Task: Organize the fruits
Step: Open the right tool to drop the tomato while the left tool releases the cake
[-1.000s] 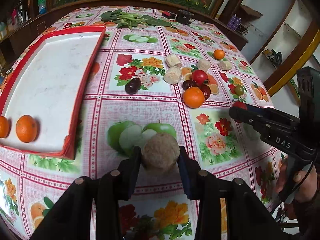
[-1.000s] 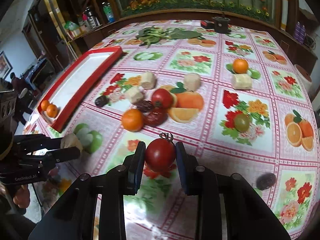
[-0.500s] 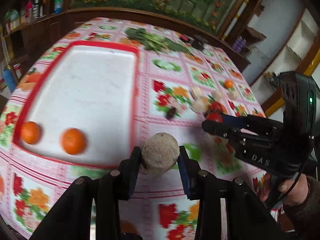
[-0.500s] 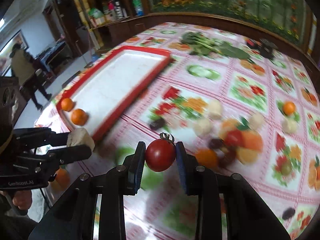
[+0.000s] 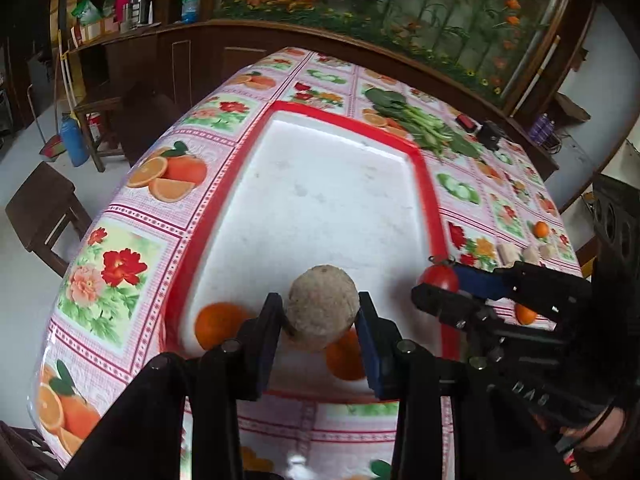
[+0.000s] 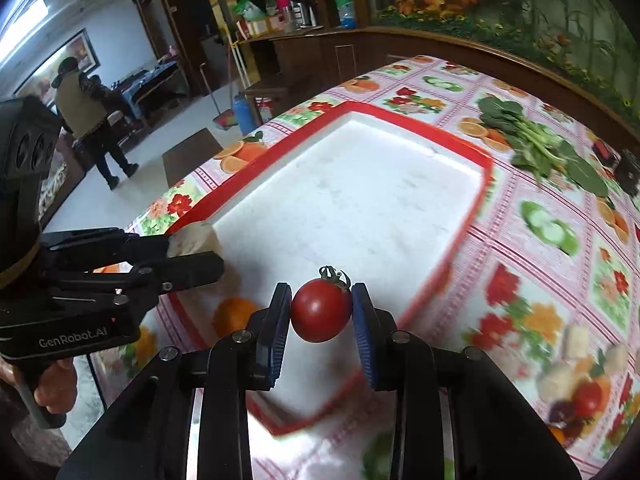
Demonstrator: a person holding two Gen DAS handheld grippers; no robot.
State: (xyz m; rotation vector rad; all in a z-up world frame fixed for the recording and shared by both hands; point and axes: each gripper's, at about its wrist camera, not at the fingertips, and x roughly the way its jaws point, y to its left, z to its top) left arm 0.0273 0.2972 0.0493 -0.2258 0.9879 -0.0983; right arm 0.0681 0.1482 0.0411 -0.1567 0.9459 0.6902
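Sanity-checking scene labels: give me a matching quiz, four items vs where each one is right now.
Items:
1. tomato
2. beige round fruit
3. oranges
4. leafy greens

Places:
A. on the tablecloth beyond the tray's far edge
B. lying in the near end of the red-rimmed tray
C. between the fingers of the left gripper
D. between the fingers of the right gripper

Pairs: 1-D, 2-C, 3-B, 4-A
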